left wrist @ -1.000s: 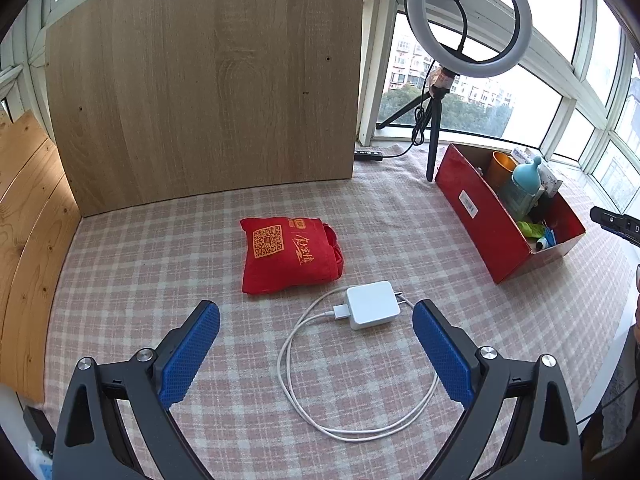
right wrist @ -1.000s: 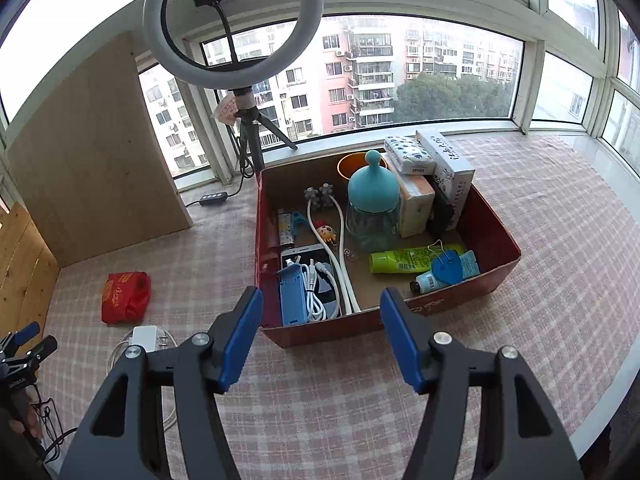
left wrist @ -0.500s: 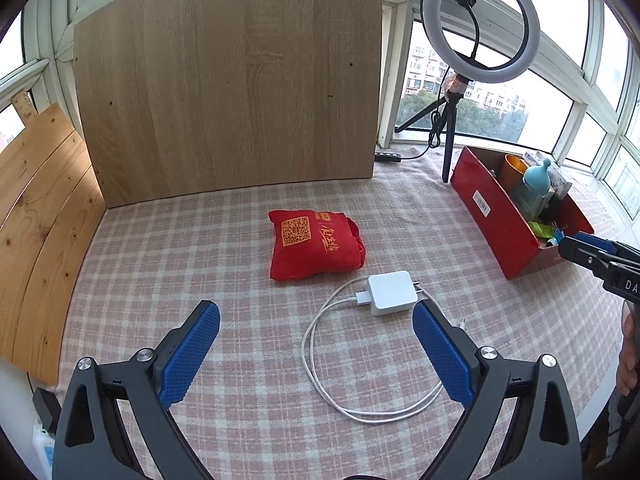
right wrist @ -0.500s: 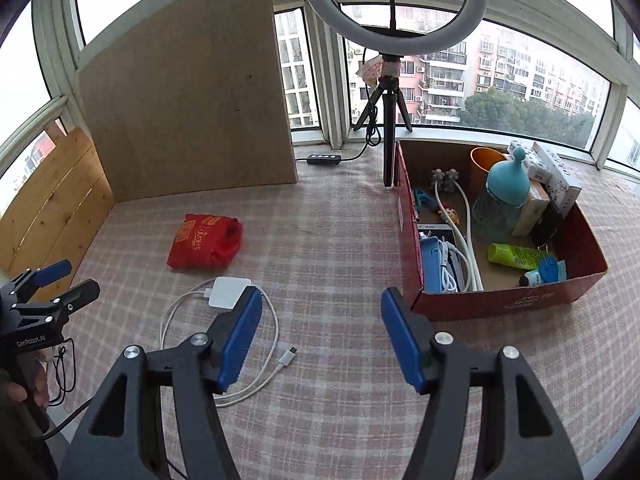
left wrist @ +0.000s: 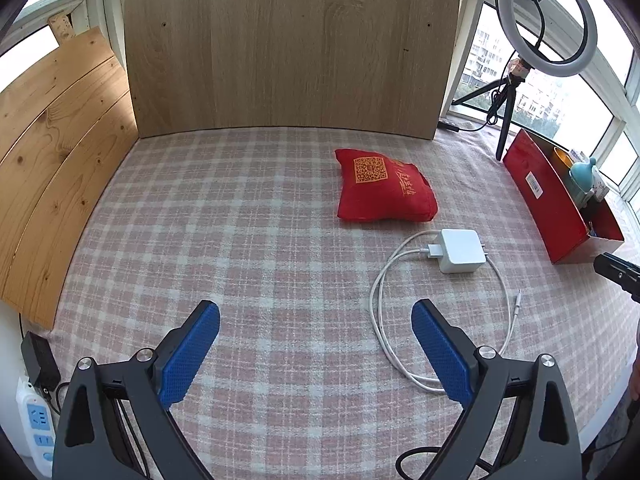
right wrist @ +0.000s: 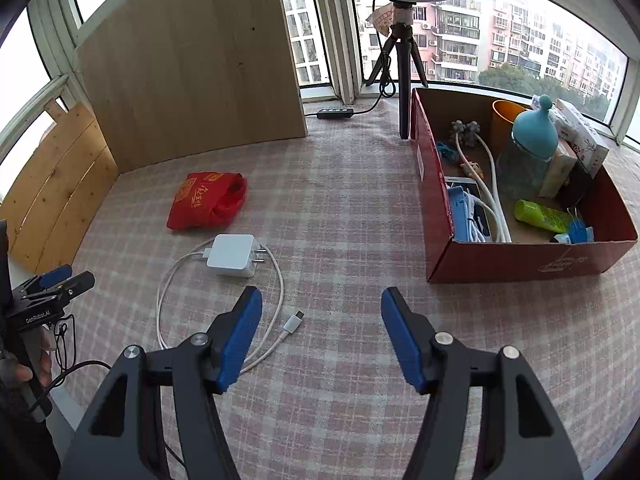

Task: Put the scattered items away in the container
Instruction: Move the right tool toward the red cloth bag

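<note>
Lying flat on the checked cloth (right wrist: 340, 208), the white charger (right wrist: 234, 255) has its two metal prongs pointing toward the red box (right wrist: 520, 266) in the right wrist view, with its cable plug on the opposite side, facing the wooden boards (right wrist: 56, 184). Its white cable (right wrist: 168, 280) runs from that side in one wide loop around the near side of the charger and ends in a small connector (right wrist: 294, 320) on the cloth. Just beyond the charger lies a red bag (right wrist: 206, 200), its printed face up in the left wrist view (left wrist: 384, 186) and its longer side running roughly across that picture. The red box stands well apart, at the window side, already holding a blue-capped bottle (right wrist: 534, 136), an orange cup (right wrist: 504, 120), a green tube (right wrist: 544, 216) and other small things. The right gripper (right wrist: 322, 340) hangs over the cloth with its blue pads spread apart and nothing between them; its left pad is over part of the cable loop, though contact cannot be judged. The charger sits just ahead and left of it, the box ahead to the right. The left gripper (left wrist: 316, 354) is likewise spread wide and empty above bare cloth; the charger (left wrist: 460, 250) lies ahead and to the right, the cable loop (left wrist: 378, 312) passing beside its right pad, the bag farther on.
</note>
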Tool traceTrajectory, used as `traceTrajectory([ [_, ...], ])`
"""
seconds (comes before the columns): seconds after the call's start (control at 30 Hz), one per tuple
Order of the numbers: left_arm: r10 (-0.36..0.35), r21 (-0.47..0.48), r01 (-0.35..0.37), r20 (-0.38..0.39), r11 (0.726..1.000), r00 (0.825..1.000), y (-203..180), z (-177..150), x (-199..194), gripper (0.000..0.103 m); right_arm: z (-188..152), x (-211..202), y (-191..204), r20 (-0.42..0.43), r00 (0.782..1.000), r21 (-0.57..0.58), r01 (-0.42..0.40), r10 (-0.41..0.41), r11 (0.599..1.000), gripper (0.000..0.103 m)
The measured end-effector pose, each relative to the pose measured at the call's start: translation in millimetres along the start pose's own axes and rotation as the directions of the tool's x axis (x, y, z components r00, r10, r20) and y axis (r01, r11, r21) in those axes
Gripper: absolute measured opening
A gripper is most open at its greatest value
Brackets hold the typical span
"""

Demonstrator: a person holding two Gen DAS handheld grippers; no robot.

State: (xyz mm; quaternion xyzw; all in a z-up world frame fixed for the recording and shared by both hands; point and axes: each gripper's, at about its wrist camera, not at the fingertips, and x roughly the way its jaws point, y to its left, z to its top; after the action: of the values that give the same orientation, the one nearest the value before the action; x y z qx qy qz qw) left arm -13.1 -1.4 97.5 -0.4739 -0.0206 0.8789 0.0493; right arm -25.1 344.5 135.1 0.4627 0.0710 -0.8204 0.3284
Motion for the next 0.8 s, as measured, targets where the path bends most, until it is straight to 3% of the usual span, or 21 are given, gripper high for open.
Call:
traceTrajectory([
  [0.17,-0.049,0.03,0.05,-0.035,0.998,0.998,-17,-1,21,0.096,-5,22,1,-0.065,0.997,0.014,-0.04,0.041,0.999,0.061],
  [0.23,-0.061,0.046,0.064,-0.061,0.997,0.996,-25,-4,32,0.091,-11,35,0,-0.107,0.992,0.04,-0.057,0.061,0.998,0.061],
  [0.4,-0.057,0.093,0.068,-0.118,0.993,0.991,-35,-7,58,0.076,-29,71,-3,-0.213,0.969,0.124,-0.104,0.129,0.987,0.061],
  [0.5,-0.043,0.134,0.06,-0.126,0.989,0.991,-38,-5,65,0.076,-38,86,-2,-0.252,0.954,0.162,-0.121,0.16,0.979,0.061],
  [0.8,-0.057,0.167,0.083,-0.151,0.983,0.987,-39,0,78,0.076,-40,95,14,-0.265,0.956,0.114,-0.103,0.13,0.988,0.06],
])
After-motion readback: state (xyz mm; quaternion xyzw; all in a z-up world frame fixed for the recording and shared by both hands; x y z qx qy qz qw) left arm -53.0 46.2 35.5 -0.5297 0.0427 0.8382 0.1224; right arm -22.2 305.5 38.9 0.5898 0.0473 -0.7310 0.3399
